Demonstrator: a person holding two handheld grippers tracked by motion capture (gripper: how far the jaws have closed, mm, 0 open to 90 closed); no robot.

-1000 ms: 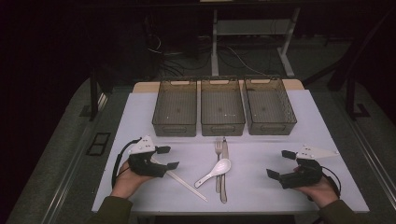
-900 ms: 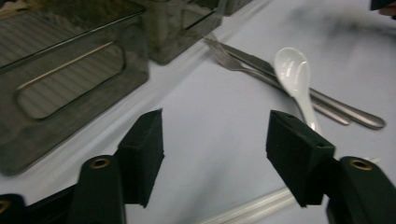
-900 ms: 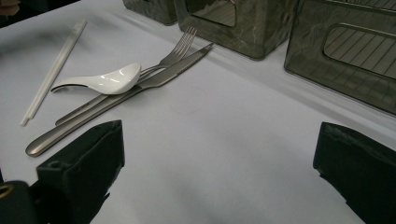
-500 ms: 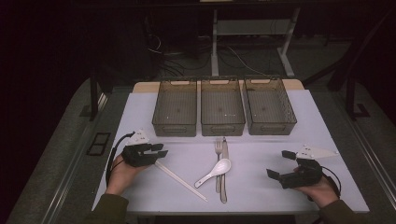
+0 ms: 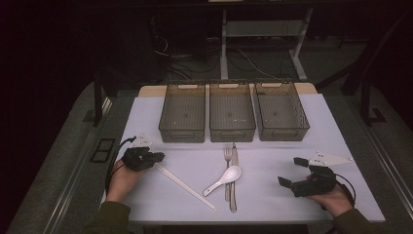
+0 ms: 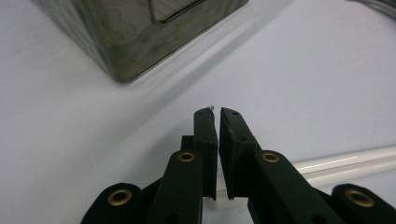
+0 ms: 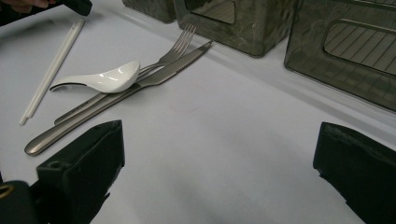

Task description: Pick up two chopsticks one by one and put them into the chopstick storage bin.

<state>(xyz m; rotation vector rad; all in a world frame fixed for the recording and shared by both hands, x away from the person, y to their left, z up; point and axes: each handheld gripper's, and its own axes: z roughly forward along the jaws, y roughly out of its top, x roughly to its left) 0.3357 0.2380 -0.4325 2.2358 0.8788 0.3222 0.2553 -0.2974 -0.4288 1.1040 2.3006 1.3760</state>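
**At bench left: left tool closing on the chopsticks**

At the near-left of the bench [image 5: 302, 141], my left tool [image 5: 159, 157] sits over the far end of the white chopsticks [image 5: 187, 187]. The pair lies flat and slants toward me and to the right. Its jaws have just been closing. In the left gripper view the left tool [image 6: 215, 112] shows only a thin slit at the tips. The chopsticks [image 6: 345, 163] run in from the right and pass between the pads low down, near their roots. I read that as clamped on the pair, but deep rather than at the tips.

My right tool [image 5: 292, 171] rests on the near-right of the bench, jaws wide apart, holding nothing.

Notes for doing this step well, my judgement:
- Check that both sticks are caught; 1 could slip out on the lift.
- Lift slowly and level. The long free end will droop and swing, since the grip is at 1 end.
- Keep the free end away from the spoon [image 5: 225, 178], which lies over the fork [image 5: 227, 155] and knife [image 5: 234, 195] just to the right.
- The 3 smoky bins [image 5: 181, 135] stand in a row beyond. The left 1 is nearest, and I would go in tip-first over its rim.

Writing: no brand, label or text readable on the bins, cutlery or tools.
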